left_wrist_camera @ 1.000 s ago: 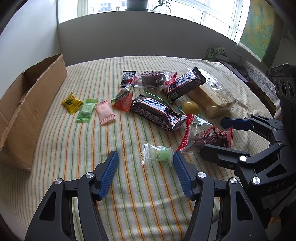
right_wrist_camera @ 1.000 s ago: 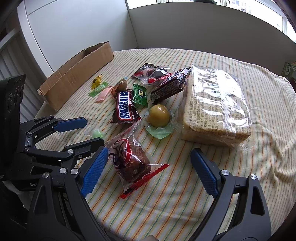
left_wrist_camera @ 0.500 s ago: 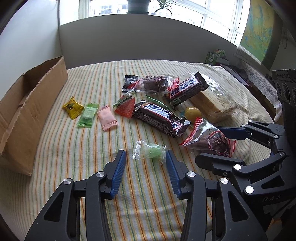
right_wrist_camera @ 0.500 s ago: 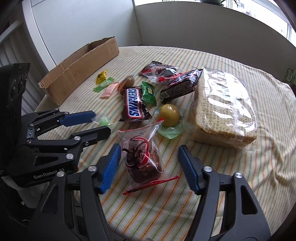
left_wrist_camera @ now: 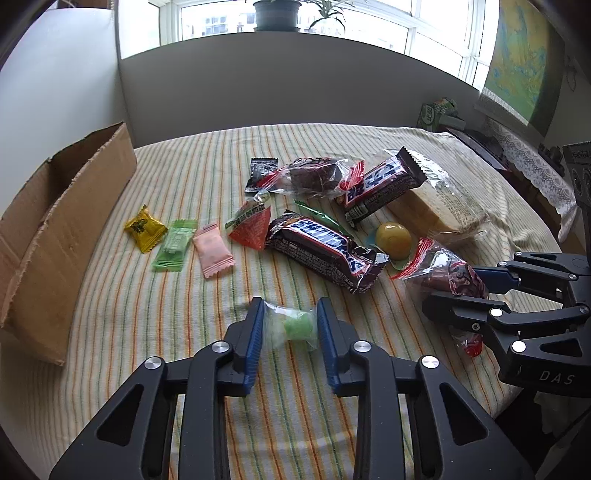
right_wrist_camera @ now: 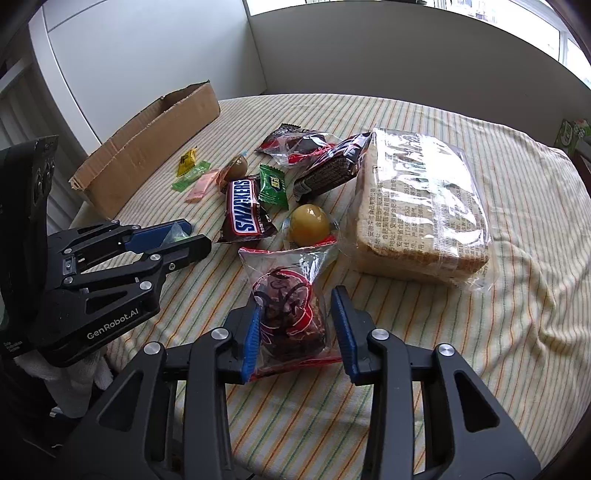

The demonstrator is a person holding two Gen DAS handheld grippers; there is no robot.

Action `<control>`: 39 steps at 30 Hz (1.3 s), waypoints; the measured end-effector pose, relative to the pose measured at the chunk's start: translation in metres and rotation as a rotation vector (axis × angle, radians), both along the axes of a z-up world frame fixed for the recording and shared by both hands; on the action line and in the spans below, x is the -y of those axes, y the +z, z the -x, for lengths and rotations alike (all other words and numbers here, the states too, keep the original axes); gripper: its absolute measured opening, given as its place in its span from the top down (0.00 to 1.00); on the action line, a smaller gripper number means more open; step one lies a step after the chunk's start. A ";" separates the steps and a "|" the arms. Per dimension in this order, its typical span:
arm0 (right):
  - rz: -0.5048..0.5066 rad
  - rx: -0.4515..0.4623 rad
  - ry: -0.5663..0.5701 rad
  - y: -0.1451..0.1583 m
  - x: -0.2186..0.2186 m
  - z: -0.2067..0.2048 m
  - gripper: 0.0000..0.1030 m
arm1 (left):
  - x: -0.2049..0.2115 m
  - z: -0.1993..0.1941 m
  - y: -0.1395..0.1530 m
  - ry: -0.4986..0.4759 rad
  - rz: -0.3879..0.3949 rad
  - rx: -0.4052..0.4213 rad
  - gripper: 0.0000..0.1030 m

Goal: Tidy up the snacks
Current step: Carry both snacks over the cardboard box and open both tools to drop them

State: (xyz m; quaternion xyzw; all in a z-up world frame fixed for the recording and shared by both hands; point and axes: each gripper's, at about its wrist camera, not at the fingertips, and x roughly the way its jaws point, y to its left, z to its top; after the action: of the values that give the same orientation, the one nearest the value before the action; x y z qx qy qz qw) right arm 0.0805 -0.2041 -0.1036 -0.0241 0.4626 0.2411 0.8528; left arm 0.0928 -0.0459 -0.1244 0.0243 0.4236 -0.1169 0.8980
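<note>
Daylit window point(left_wrist_camera: 332, 18) above white half-wall point(left_wrist_camera: 277, 92); potted plant point(left_wrist_camera: 275, 13) on sill; map point(left_wrist_camera: 524, 59) at right.
</note>
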 end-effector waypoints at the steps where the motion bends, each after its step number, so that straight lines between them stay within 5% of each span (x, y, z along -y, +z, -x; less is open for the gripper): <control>1: 0.002 0.001 -0.003 0.000 -0.001 0.001 0.66 | -0.001 0.001 0.000 0.001 0.004 -0.001 0.76; 10: 0.009 0.000 -0.019 0.000 -0.004 0.006 0.69 | -0.010 0.012 0.002 0.013 0.030 -0.005 0.77; 22: -0.037 0.078 -0.001 0.044 -0.021 0.006 0.70 | -0.034 0.021 0.036 0.059 0.051 0.074 0.77; 39: -0.070 0.190 0.184 0.097 -0.145 -0.046 0.70 | -0.145 0.012 0.083 0.279 0.028 0.210 0.77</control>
State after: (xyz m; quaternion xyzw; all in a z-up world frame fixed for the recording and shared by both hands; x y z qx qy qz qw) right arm 0.1261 -0.0593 -0.0070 -0.0594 0.3668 0.3311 0.8674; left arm 0.0806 0.0992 -0.0410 -0.0352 0.3250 0.0062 0.9450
